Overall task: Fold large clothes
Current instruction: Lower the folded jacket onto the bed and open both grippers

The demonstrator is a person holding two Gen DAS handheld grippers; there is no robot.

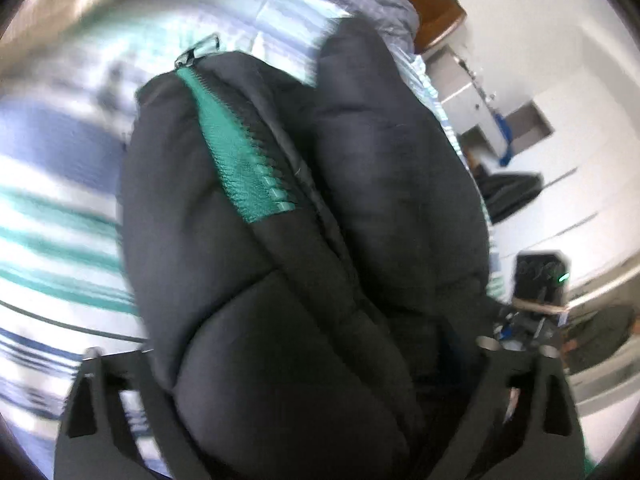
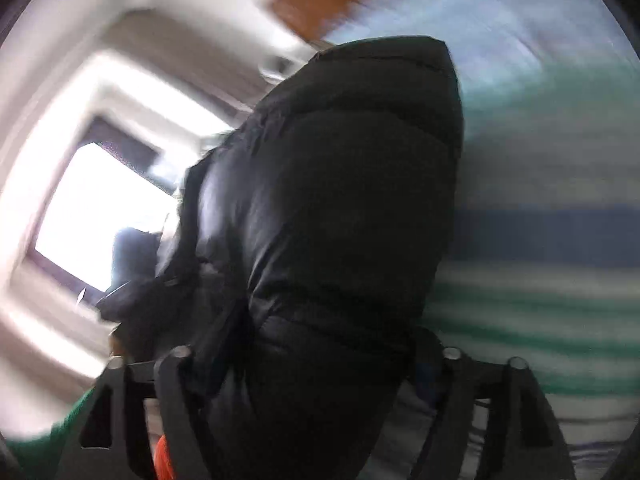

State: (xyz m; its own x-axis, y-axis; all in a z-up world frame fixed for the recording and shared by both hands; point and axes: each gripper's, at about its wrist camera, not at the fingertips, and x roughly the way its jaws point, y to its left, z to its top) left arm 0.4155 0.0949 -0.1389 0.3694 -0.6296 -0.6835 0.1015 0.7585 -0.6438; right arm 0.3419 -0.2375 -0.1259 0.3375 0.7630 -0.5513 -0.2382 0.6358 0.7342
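A black puffer jacket (image 1: 304, 240) with a teal zipper (image 1: 240, 160) fills the left wrist view. My left gripper (image 1: 316, 420) is shut on a thick bunch of the jacket, which bulges up between its fingers. In the right wrist view the same black jacket (image 2: 340, 220) hangs up from my right gripper (image 2: 316, 412), which is shut on another part of it. The fingertips of both grippers are hidden by the padding. The jacket is held above a striped bedsheet (image 1: 52, 240).
The bed's sheet has white, teal and blue stripes (image 2: 540, 280). A wooden headboard (image 1: 432, 4) stands at the far end. A bright window (image 2: 96, 208) is at the left of the right wrist view. The other gripper's body (image 1: 540, 292) shows at the right of the left wrist view.
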